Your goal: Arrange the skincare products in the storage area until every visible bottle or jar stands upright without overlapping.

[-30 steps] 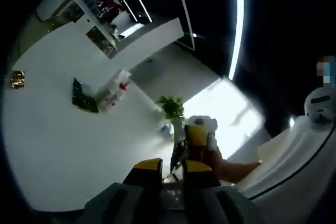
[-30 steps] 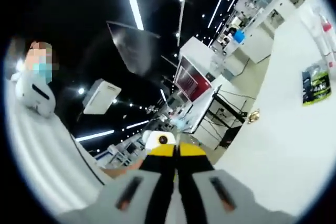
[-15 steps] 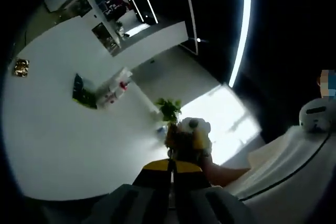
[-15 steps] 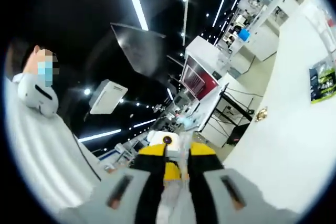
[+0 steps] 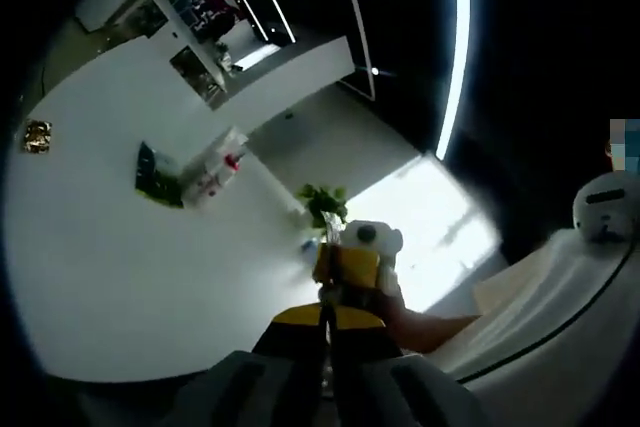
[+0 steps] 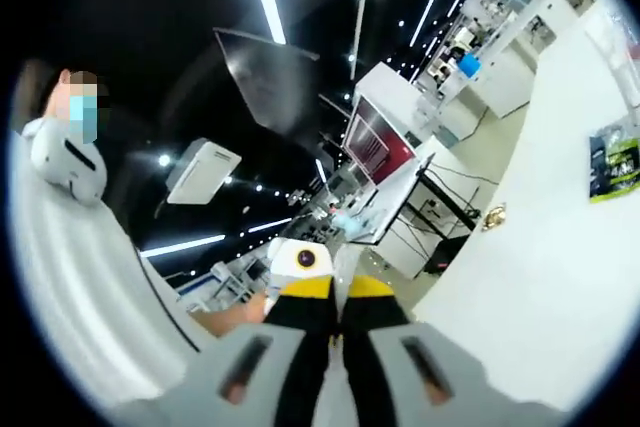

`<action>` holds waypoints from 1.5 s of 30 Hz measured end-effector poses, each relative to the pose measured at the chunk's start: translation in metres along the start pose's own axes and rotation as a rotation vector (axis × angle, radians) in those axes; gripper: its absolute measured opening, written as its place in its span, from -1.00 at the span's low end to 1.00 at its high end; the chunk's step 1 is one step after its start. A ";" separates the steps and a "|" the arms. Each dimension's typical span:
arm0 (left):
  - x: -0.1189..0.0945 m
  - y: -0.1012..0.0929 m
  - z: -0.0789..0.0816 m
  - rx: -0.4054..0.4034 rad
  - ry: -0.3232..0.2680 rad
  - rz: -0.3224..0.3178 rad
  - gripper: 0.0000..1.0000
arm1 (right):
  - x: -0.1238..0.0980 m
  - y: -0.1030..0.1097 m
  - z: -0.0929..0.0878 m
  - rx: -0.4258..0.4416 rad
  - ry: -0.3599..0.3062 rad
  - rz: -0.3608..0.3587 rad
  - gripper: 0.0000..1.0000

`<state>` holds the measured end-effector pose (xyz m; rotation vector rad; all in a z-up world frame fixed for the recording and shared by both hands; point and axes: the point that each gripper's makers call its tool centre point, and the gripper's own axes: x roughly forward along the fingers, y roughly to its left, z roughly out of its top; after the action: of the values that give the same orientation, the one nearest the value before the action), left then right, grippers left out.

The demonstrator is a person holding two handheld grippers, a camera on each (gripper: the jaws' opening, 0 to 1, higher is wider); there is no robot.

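Both tongs, left (image 5: 326,315) and right (image 6: 339,292), now closed on nothing, raised tip to tip, bottles (image 5: 215,175) far beyond them on white table (image 5: 120,267), arranging unstarted.

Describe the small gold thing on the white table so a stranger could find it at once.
Start from the wide white table in the left gripper view. Far from the dark green packet and the red-capped white bottles, the gold item lies alone near the table's edge. It is the table's one shiny gold piece; what it is cannot be told.
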<state>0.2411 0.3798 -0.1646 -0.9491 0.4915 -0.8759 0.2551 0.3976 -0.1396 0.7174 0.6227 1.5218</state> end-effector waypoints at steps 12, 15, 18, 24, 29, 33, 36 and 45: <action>0.011 0.026 0.011 -0.006 0.076 0.011 -0.99 | -0.044 -0.032 0.022 -0.087 -0.091 -0.221 -0.45; 0.015 0.043 0.022 -0.014 0.087 0.043 -0.99 | -0.061 -0.042 0.022 -0.108 -0.077 -0.297 -0.44; 0.018 0.057 0.034 -0.014 0.088 0.064 -0.99 | -0.080 -0.052 0.015 -0.120 -0.041 -0.372 -0.44; 0.023 0.087 0.063 -0.027 0.082 0.133 -0.99 | -0.112 -0.071 0.004 -0.068 -0.062 -0.498 -0.40; 0.030 0.101 0.091 -0.036 0.067 0.160 -0.99 | -0.121 -0.079 -0.013 -0.062 -0.001 -0.563 -0.35; 0.038 0.108 0.100 -0.015 0.091 0.182 -0.99 | -0.123 -0.084 -0.017 -0.073 0.038 -0.582 -0.35; 0.040 0.115 0.103 -0.009 0.111 0.205 -0.99 | -0.126 -0.092 -0.017 -0.064 0.041 -0.606 -0.34; 0.062 0.135 0.126 -0.025 0.118 0.275 -0.98 | -0.131 -0.113 -0.049 -0.090 0.160 -0.698 -0.33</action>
<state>0.4223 0.4300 -0.2158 -0.8320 0.7182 -0.6800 0.2965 0.2774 -0.2665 0.2582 0.8148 0.9506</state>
